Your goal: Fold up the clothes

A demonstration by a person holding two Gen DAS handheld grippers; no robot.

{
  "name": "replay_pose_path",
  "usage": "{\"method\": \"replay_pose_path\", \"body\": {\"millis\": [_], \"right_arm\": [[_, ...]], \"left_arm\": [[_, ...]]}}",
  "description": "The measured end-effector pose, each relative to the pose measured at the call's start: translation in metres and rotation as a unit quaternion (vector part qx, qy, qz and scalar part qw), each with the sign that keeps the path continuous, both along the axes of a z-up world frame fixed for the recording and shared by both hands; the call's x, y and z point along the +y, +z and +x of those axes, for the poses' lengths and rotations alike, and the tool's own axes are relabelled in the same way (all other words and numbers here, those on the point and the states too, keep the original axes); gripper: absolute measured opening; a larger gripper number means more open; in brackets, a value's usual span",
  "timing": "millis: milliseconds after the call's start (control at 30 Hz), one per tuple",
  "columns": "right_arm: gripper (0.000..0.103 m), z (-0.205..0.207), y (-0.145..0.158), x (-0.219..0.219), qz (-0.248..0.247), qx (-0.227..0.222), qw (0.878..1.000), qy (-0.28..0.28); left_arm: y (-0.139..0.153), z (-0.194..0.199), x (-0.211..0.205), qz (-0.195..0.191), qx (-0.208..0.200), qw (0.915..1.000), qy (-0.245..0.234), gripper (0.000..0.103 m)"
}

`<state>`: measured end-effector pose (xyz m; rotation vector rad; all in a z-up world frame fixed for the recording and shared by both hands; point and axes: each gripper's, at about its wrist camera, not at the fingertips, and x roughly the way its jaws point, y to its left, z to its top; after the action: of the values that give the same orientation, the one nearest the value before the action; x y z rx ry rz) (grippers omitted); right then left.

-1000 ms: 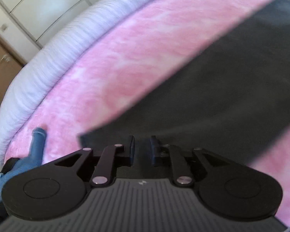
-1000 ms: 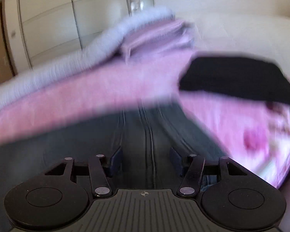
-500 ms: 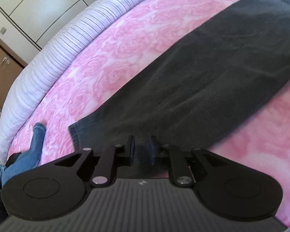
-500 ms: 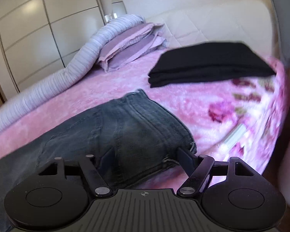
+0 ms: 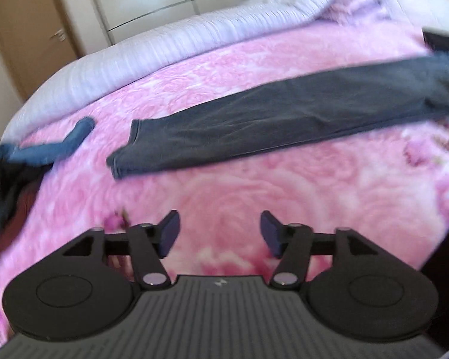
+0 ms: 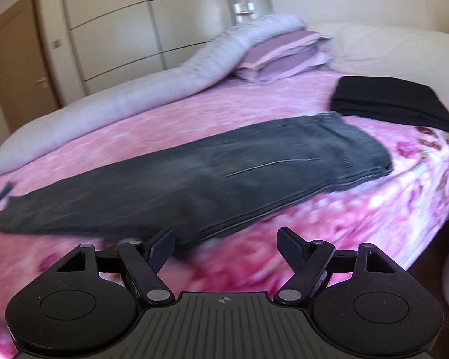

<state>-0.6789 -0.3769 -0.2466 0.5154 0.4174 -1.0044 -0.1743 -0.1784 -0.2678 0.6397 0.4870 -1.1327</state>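
Both hand-held grippers have drawn back from the dark grey jeans [image 6: 212, 179], which a moment ago filled the lower part of each view and sat between the fingers; now the garment lies released on the pink rose-patterned bedspread [image 5: 254, 197], folded lengthwise into a long flat strip. The left hand-held gripper [image 5: 220, 233] hovers over bare bedspread near the hem end of the legs, its jaws opening with nothing between them. The right hand-held gripper [image 6: 226, 246] hangs near the bed's front edge, its jaws spreading wide and likewise empty, the left fingertip [image 6: 161, 248] overlapping the jeans' near edge in the picture, though motion blur makes it hard to say whether it touches the cloth. The waistband end lies toward the head of the bed, just beside a folded black garment [image 6: 392, 101] stacked near the edge. A blue denim piece [image 5: 60, 143] lies beyond the hem end, apart from it. A rolled lilac duvet [image 6: 140, 95] runs along the far side, with purple pillows [image 6: 284, 56] at its end.
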Motion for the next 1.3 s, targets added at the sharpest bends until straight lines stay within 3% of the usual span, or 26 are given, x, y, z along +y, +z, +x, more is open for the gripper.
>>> {"method": "replay_pose_path", "body": {"millis": [133,267,400,633,867,1067,1300], "right_arm": [[0.080,-0.001,0.007,0.025,0.004,-0.003,1.000,0.007],[0.081,-0.015,0.012,0.041,0.001,0.018,1.000,-0.021],[0.081,-0.035,0.013,0.053,0.001,0.045,0.996,-0.071],[0.081,-0.067,0.014,0.068,0.021,0.085,0.985,-0.150],[0.081,-0.075,0.011,0.082,0.040,0.090,0.982,-0.162],[0.081,-0.072,0.005,0.079,0.043,0.090,0.985,-0.144],[0.081,-0.056,0.001,0.072,0.042,0.091,0.990,-0.096]], "left_arm": [[0.004,-0.012,0.020,-0.028,0.051,0.9981,0.022,0.062],[0.010,-0.030,0.027,-0.029,0.029,0.9991,0.011,0.070],[0.015,-0.044,0.023,-0.043,0.032,0.9986,-0.004,0.080],[0.009,-0.070,-0.013,-0.043,0.035,0.9963,-0.066,0.082],[0.003,-0.095,-0.040,-0.033,0.010,0.9934,-0.109,0.082],[0.007,-0.103,-0.021,-0.041,0.010,0.9954,-0.086,0.083],[0.009,-0.083,0.025,-0.034,0.009,0.9993,-0.015,0.083]]}}
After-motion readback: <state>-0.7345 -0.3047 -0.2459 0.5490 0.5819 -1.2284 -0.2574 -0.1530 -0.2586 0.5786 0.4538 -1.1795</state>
